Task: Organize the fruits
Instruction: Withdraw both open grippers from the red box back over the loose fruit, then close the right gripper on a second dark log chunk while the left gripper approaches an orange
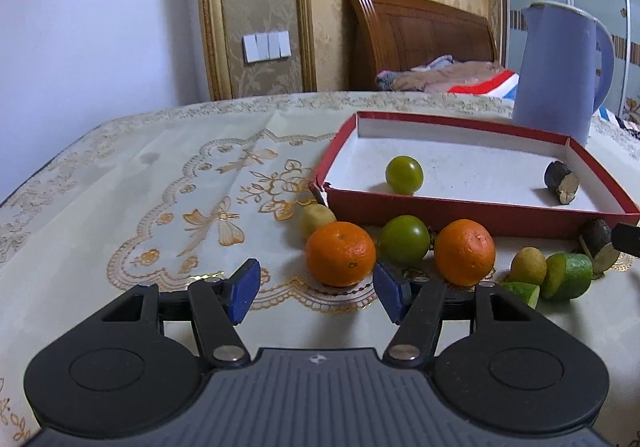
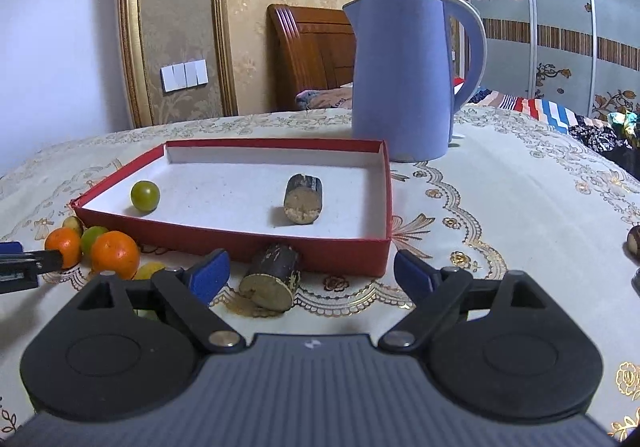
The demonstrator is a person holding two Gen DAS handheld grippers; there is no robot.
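A red tray [image 1: 440, 209] with a white floor holds a green fruit [image 1: 404, 174] and a dark cut piece [image 1: 561, 182]; the tray also shows in the right wrist view [image 2: 280, 247]. In front of it lie two oranges [image 1: 341, 253] [image 1: 465, 251], a green fruit [image 1: 404, 239], small yellow fruits [image 1: 529, 265], cut lime pieces [image 1: 568, 275] and a dark cut piece [image 2: 272, 277]. My left gripper [image 1: 316, 291] is open, just short of the left orange. My right gripper [image 2: 310, 279] is open around the dark piece without touching it.
A blue kettle [image 2: 404, 75] stands behind the tray on the embroidered tablecloth [image 1: 160, 187]. A small dark object [image 2: 634, 241] lies at the table's right edge. A bed and wardrobe are beyond the table.
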